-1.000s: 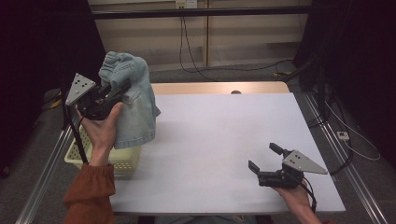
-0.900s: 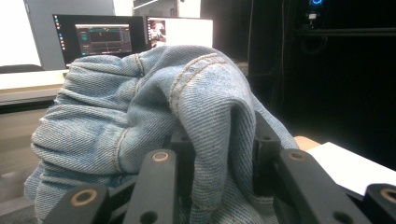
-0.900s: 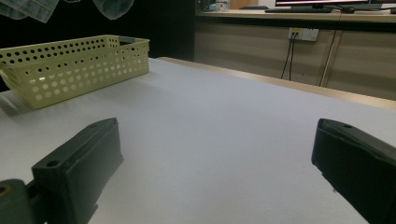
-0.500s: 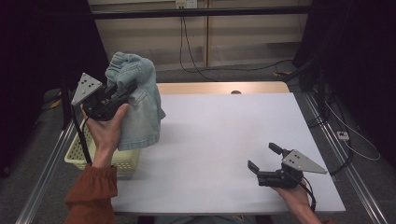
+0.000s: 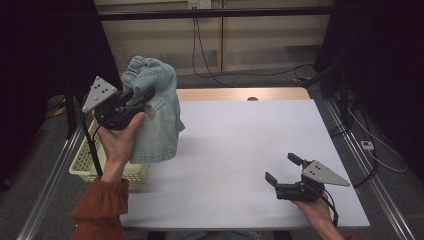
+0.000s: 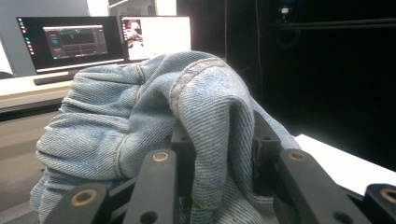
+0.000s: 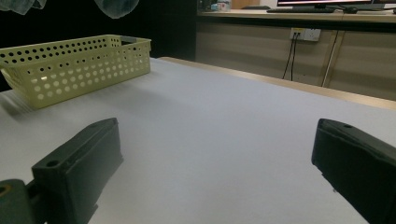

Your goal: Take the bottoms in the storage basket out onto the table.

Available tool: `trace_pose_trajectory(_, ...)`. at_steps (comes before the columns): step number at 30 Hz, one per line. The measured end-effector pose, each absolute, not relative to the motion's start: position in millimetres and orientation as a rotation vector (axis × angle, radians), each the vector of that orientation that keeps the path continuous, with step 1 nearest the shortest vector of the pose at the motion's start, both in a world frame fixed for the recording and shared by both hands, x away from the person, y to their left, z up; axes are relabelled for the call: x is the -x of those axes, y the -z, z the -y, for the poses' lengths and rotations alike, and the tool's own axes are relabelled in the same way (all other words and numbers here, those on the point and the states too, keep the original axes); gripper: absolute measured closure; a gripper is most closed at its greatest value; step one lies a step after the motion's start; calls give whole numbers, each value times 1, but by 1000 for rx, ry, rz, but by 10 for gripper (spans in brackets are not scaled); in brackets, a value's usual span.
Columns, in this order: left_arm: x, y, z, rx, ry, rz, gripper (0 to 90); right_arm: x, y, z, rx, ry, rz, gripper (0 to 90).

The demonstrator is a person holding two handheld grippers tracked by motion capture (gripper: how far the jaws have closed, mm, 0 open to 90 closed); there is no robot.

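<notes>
In the high view, the left tool (image 5: 142, 95) is raised above the left edge of the table (image 5: 240, 150) and is clenched on a light blue denim garment (image 5: 157, 120), which hangs down from the jaws in the air. The lower hem of the garment is just above a pale yellow basket (image 5: 87, 162) with holes, which stands at the left edge of the table and is partly hidden behind the cloth and the hand. The right tool (image 5: 283, 172) rests low near the front right corner of the table, its jaws spread apart with nothing between them, well apart from the garment. The white surface between the two tools is bare. In the left gripper view, the denim garment (image 6: 140, 140) is bunched between the black jaws and covers most of what lies ahead; two monitors (image 6: 102, 39) stand behind it. In the right gripper view, the released jaws frame the table (image 7: 224, 140), and the basket (image 7: 74, 63) stands far at the left.
</notes>
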State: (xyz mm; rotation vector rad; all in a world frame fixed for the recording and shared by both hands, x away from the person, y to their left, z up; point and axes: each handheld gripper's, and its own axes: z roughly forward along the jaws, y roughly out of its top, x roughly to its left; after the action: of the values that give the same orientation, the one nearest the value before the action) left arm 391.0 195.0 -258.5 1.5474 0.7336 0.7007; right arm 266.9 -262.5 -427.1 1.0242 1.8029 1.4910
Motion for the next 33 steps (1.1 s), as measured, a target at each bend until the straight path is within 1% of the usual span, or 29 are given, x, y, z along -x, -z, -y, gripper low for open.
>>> trace_pose_trajectory(10, -390, 258, -184, -1585, -678, -710, 705, -267, 428, 263, -1022, -1489, -1806, 15)
trace_pose_trajectory(20, -391, 259, -173, -1617, -646, -675, 742, -267, 427, 263, -1024, -1487, -1804, 15)
trace_pose_trajectory(33, -395, 260, -159, -1627, -611, -655, 743, -267, 427, 264, -1029, -1483, -1799, 15)
